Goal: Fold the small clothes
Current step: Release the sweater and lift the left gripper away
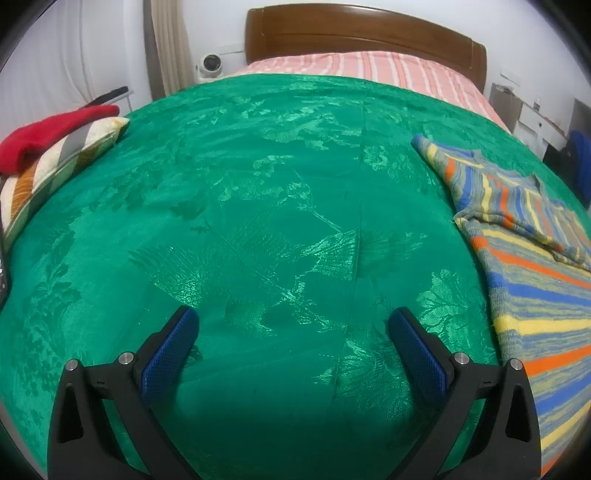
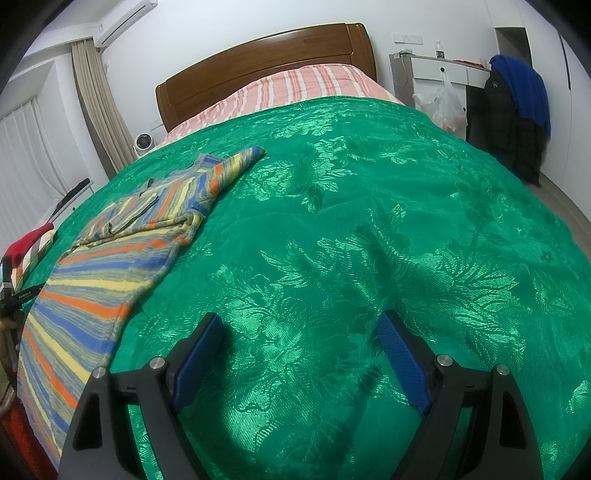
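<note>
A striped knit sweater (image 1: 535, 258) in blue, yellow, orange and grey lies flat on the green bedspread (image 1: 258, 203), at the right of the left wrist view. In the right wrist view the sweater (image 2: 110, 251) lies at the left, one sleeve folded across its chest and the other sleeve pointing toward the headboard. My left gripper (image 1: 293, 325) is open and empty above bare bedspread, left of the sweater. My right gripper (image 2: 299, 332) is open and empty above the bedspread (image 2: 369, 221), right of the sweater's hem.
A red garment (image 1: 48, 129) lies on a striped pillow (image 1: 55, 166) at the bed's left edge. A wooden headboard (image 1: 362, 33) and pink striped sheet (image 1: 369, 68) are at the far end. A small fan (image 1: 211, 64), a white cabinet (image 2: 439, 70) and hanging jackets (image 2: 517, 110) stand beside the bed.
</note>
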`<state>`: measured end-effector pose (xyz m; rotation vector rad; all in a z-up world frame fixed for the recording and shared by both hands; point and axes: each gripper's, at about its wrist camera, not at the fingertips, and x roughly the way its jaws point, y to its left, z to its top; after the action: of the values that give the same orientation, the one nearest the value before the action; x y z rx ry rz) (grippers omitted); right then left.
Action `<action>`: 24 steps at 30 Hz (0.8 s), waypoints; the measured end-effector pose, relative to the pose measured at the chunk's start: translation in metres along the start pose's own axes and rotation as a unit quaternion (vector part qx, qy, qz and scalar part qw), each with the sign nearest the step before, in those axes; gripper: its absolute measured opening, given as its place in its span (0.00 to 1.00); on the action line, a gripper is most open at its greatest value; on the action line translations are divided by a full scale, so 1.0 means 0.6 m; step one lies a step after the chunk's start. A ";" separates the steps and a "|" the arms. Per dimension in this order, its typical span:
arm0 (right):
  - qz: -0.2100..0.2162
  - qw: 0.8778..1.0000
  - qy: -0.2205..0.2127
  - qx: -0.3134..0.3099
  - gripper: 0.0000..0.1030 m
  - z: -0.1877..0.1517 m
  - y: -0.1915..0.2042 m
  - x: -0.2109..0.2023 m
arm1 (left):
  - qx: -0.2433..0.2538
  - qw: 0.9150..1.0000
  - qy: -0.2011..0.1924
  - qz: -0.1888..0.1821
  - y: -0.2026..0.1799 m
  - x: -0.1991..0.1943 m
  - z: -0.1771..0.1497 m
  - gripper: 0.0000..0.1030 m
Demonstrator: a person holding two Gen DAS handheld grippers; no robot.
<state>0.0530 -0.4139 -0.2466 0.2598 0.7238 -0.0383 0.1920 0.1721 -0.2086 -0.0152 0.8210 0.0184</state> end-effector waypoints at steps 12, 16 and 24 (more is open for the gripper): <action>0.005 1.000 -0.003 0.003 0.83 -0.003 -0.003 -0.003 | 0.012 1.000 0.010 0.007 -0.014 -0.040 0.031 0.99; 0.004 1.000 -0.003 0.003 0.83 -0.003 -0.003 -0.003 | 0.054 0.995 -0.035 -0.077 -0.076 -0.091 0.103 0.99; 0.006 1.000 -0.004 0.004 0.83 -0.004 -0.004 -0.005 | 0.079 0.979 0.006 -0.190 -0.232 -0.006 0.237 0.99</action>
<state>0.0492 -0.4160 -0.2469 0.2713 0.7148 -0.0310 0.2967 0.0361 -0.1078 -0.0210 0.8196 -0.4083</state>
